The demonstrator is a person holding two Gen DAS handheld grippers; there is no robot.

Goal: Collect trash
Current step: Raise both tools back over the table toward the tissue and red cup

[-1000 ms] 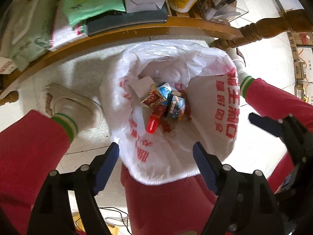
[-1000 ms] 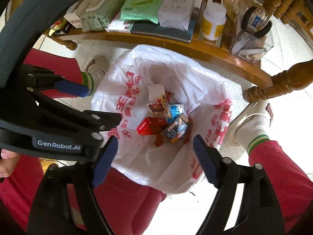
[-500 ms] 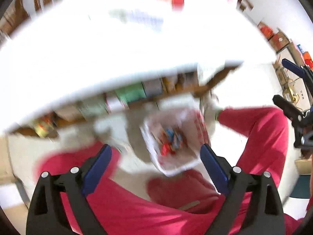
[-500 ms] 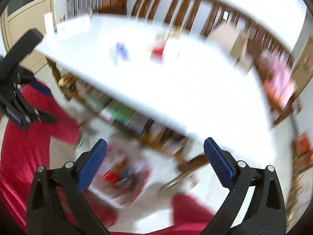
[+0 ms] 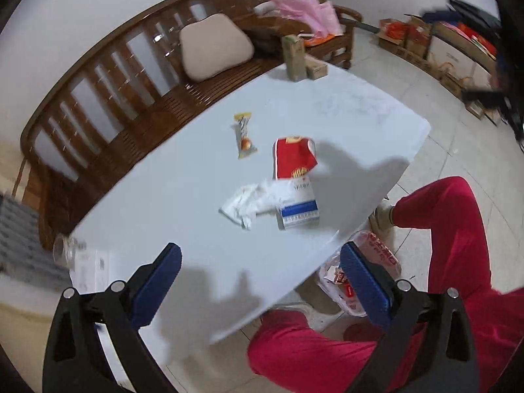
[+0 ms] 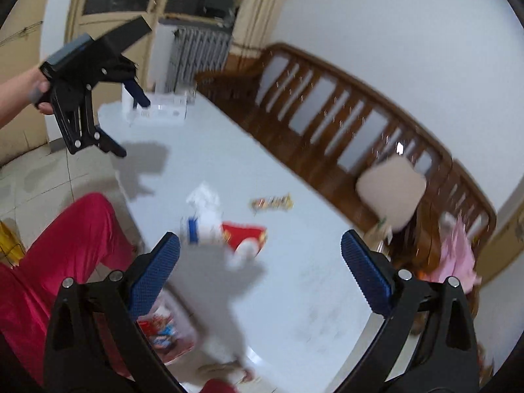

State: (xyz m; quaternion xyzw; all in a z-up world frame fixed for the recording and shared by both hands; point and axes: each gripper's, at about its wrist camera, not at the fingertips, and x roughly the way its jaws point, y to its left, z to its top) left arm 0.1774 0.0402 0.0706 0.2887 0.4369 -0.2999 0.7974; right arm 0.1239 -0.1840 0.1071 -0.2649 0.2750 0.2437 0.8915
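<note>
On the white table [image 5: 163,203] lie a red snack bag [image 5: 293,157], a white-and-blue carton [image 5: 299,208], crumpled white paper [image 5: 245,203] and a yellow wrapper [image 5: 244,136]. They also show in the right wrist view: the red bag [image 6: 245,234], the carton [image 6: 203,226], the paper [image 6: 203,195], the wrapper [image 6: 271,203]. The white trash bag [image 5: 376,255] with red print sits on the floor under the table edge, and also shows in the right wrist view [image 6: 163,330]. My left gripper [image 5: 258,275] is open and empty above the table, also seen from the right wrist [image 6: 131,121]. My right gripper [image 6: 260,262] is open and empty.
A wooden bench [image 5: 108,75] with a beige cushion [image 5: 214,46] runs behind the table. Two small boxes [image 5: 299,60] stand at the table's far end. A white box [image 6: 163,111] and a glass jar [image 5: 65,250] sit at the other end. Red-trousered legs [image 5: 458,262] are beside the table.
Both grippers have swung up from over the trash bag on the floor to above the tabletop. Both stayed open and empty.
</note>
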